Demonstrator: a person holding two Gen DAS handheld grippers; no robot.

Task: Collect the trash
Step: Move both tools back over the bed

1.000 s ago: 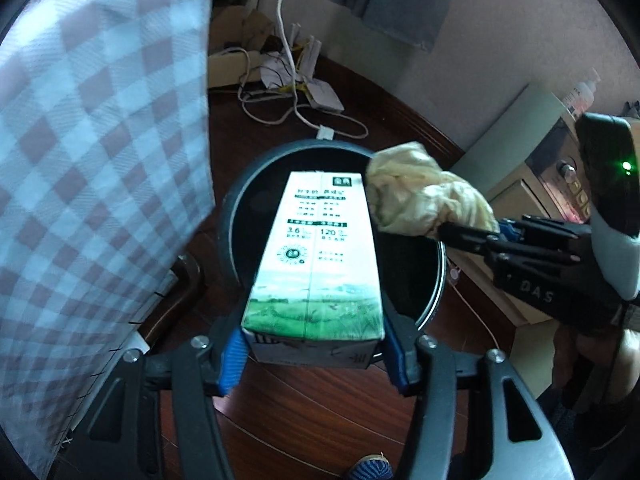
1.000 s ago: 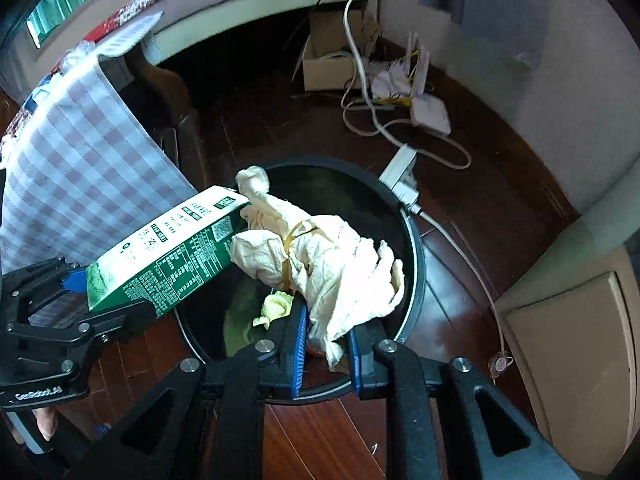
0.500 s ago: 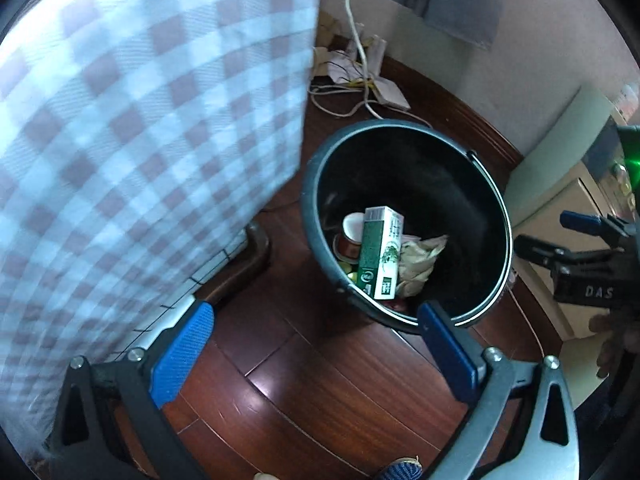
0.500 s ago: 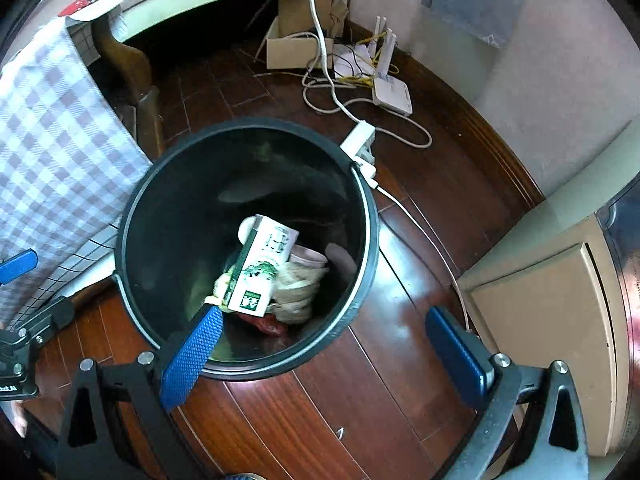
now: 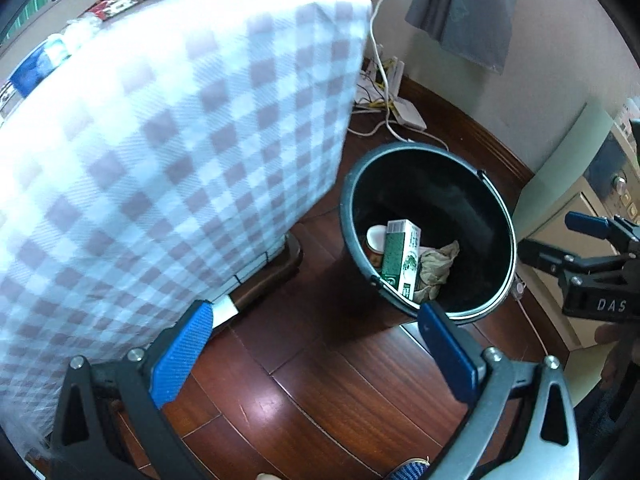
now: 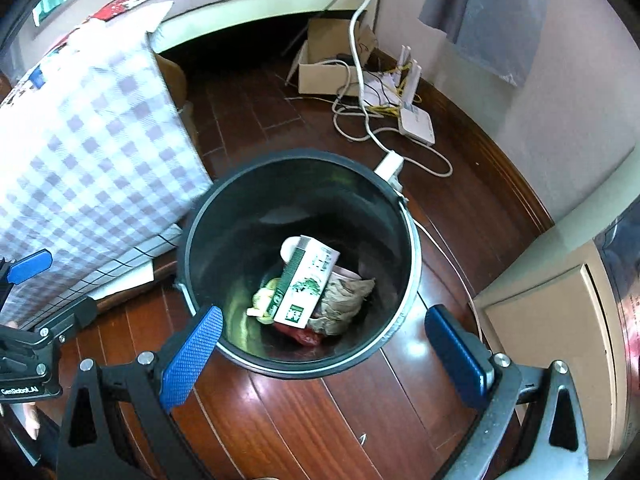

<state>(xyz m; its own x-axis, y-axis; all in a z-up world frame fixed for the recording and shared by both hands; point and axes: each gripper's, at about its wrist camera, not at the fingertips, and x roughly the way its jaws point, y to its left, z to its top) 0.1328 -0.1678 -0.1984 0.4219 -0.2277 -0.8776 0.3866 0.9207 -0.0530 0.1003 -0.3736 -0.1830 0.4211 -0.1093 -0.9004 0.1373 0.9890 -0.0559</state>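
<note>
Since both grippers (image 5: 316,344) (image 6: 324,340) gape empty, the carton (image 6: 306,286) in the bin (image 6: 412,264) looks light, stiff; grip its flat sides.

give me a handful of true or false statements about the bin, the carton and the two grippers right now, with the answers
1. The milk carton lies inside the black bin. True.
2. The left gripper is clamped on the carton. False: its jaws stand wide open with nothing between them.
3. A crumpled paper wad lies in the bin beside the carton. True.
4. The right gripper holds the paper wad. False: it is open and empty above the bin.
5. The bin stands on top of the checked cloth. False: it stands on the wooden floor next to the cloth.
</note>
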